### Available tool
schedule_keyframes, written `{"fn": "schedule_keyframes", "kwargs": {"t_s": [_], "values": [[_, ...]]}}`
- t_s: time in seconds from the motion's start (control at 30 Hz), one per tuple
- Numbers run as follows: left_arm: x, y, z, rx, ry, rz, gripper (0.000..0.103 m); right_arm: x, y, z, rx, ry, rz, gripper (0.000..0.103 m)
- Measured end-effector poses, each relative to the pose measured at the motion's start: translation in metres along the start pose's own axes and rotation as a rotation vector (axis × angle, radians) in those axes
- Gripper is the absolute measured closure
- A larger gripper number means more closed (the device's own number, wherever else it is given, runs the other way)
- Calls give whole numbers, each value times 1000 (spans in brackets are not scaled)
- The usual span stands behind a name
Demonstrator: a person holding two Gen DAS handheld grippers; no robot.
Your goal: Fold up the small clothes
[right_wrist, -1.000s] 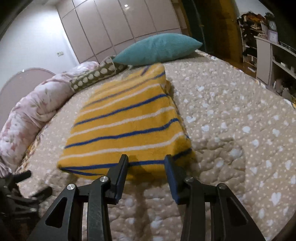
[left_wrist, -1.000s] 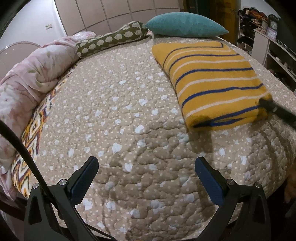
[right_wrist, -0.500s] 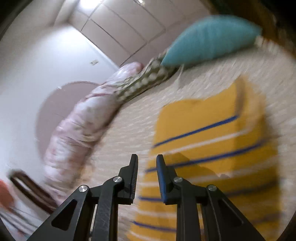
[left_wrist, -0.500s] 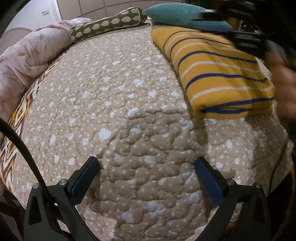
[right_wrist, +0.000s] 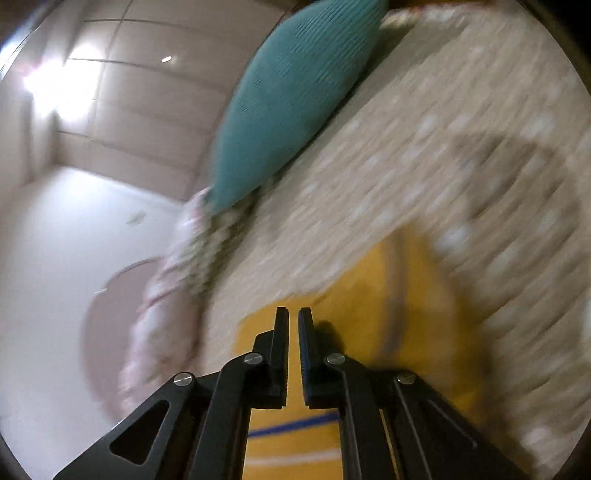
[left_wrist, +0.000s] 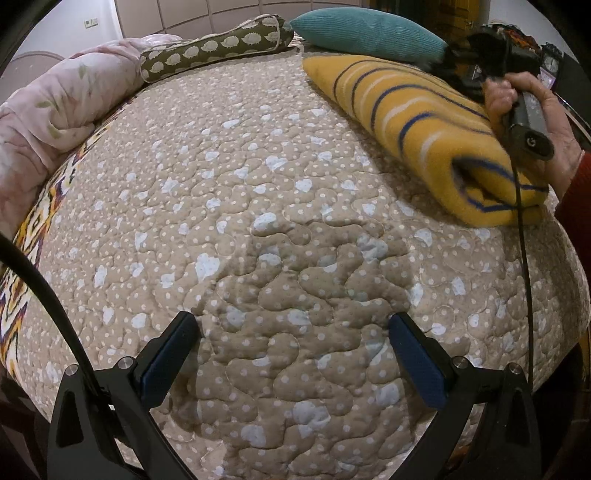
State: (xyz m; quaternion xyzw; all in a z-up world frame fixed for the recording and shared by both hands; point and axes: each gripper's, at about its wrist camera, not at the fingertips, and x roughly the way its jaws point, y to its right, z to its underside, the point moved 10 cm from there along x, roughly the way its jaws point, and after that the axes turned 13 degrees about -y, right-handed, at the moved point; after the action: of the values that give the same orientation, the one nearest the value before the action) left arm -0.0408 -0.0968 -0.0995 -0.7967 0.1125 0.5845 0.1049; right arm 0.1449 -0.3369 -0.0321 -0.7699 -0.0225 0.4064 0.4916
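The right tool, nearly clenched on nothing, hangs over the folded yellow striped garment, whose long axis runs away toward the teal pillow. The left tool, released, hovers over bare bed quilt, farther off.

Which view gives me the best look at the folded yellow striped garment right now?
Left wrist: the yellow striped garment lies sharp on the quilt, folded edge visible. Right wrist shows only a blurred yellow patch beyond the tongs.

Home bedroom: quilted bed w/ teal pillow, floral duvet, padded headboard.
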Motion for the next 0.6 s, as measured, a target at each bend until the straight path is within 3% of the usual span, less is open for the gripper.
{"fn": "schedule_keyframes", "kwargs": {"t_s": [0.07,0.1,0.23,0.33,0.43,0.5,0.6], "values": [[0,-1,-1,1,0,0,0,-13,32,-11,65,41,111,94],[0,-1,0,1,0,0,0,-19,42,-12,95,47,103,94],[1,-1,-1,-1,4,-6,0,-56,44,-7,130,87,-58,89],[1,0,-2,-9,10,-16,0,-74,17,9,53,79,-143,89],[0,2,-2,-18,9,-23,0,-68,-18,41,-53,10,-200,89],[0,2,-1,-26,11,-20,0,-58,-23,62,-102,-34,-190,88],[1,1,2,-41,5,-2,0,-49,2,81,-127,-42,-63,93]]}}
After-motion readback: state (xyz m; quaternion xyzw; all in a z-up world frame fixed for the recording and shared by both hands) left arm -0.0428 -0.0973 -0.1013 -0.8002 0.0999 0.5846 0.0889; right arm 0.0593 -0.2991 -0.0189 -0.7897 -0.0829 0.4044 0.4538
